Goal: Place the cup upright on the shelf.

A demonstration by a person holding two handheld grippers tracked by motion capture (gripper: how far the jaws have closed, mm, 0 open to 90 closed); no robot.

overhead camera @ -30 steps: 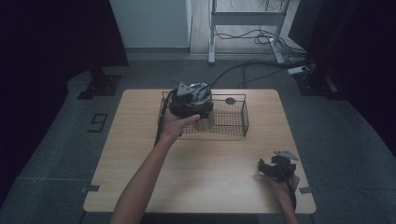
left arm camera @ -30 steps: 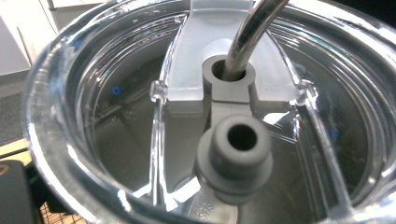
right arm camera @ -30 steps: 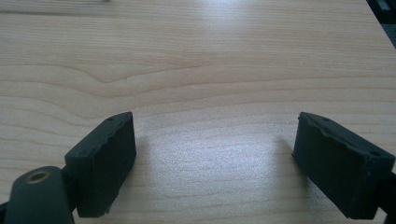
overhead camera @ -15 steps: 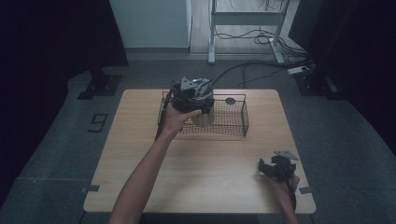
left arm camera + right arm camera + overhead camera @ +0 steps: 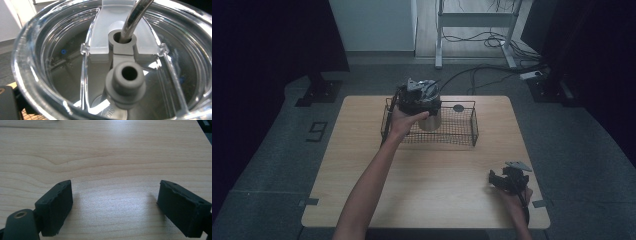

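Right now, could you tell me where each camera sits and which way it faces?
High view: above the person's side, looking forward and down at the table, wire basket, both forearms.
Left gripper view: on the left gripper, close above a clear tumbler lid with a metal straw.
Right gripper view: on the right gripper, jaws apart over bare wood.
Shared: the tabletop.
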